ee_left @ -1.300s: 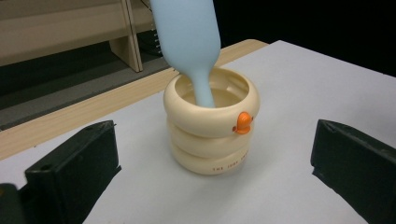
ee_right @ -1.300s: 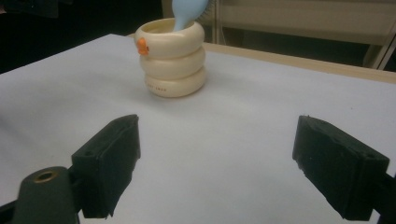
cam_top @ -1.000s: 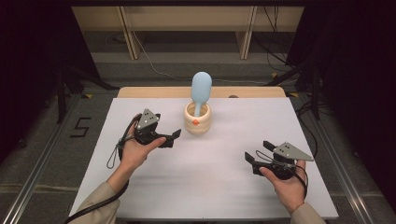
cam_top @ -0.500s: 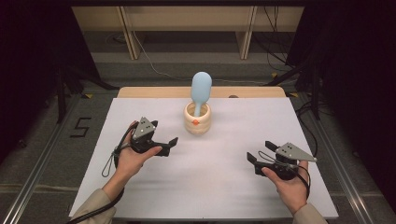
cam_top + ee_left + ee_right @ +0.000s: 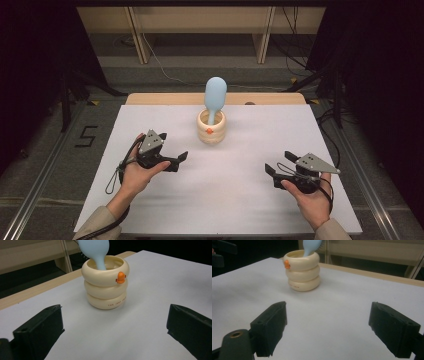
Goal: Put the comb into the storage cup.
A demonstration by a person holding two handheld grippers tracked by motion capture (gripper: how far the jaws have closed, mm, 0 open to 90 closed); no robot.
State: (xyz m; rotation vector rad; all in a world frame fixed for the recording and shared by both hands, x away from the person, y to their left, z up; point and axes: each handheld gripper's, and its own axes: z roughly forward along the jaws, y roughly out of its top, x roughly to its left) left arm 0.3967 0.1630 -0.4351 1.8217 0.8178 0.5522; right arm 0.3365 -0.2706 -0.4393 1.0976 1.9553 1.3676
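- The white table [image 5: 165,215] bears everything, its wooden far edge behind the holder; the broad bare sheet leaves both hands free room to work.
- The left gripper [image 5: 181,159] sits in the person's left hand, near the holder and turned toward it, jaws spread wide with nothing between them; from its own view the holder stands straight ahead, so I judge this the hand best placed to reach in.
- The right gripper [image 5: 269,173] rests low at the near right of the table, well apart from the holder, jaws likewise parted and empty; it looks parked in waiting rather than at work.
- The cream holder [image 5: 211,128], three stacked rings with a small orange beak on its upper ring, stands upright at the table's far middle, its mouth open upward so it can keep a utensil on end.
- The blue spoon [image 5: 215,95] stands in that holder, handle down inside and rounded head up. Its long axis runs nearly vertical, leaning a little toward the far rim; the head is the free part to grasp.
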